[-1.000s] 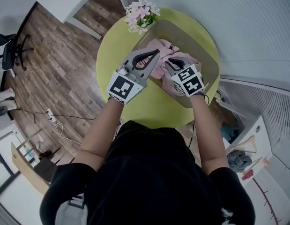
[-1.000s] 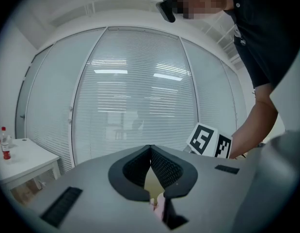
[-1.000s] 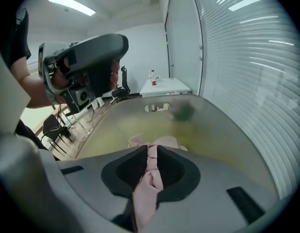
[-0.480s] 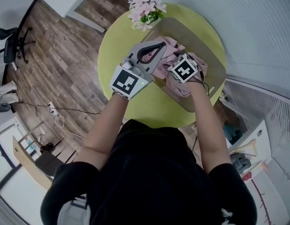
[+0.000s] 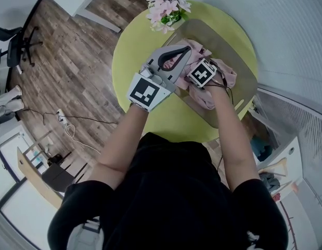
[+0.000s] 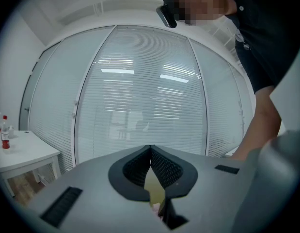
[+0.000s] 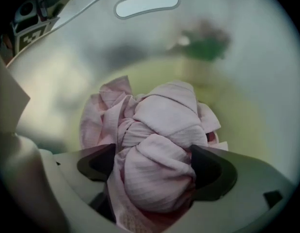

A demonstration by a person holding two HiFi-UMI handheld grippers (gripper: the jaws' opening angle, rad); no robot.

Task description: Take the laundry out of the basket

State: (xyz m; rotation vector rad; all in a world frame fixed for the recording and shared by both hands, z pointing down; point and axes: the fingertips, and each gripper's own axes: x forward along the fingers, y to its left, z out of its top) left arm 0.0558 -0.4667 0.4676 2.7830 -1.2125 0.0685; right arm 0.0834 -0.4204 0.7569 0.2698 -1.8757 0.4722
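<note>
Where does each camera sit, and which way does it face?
Head view: on the head, facing steeply down at the table and basket; arms and torso show.
Left gripper view: on the left gripper, facing the blinds; shut jaws, an arm and torso show.
Right gripper view: on the right gripper, facing down into the basket; its jaws are opening, laundry between them.
Shared: head and right gripper views both show basket and laundry.
</note>
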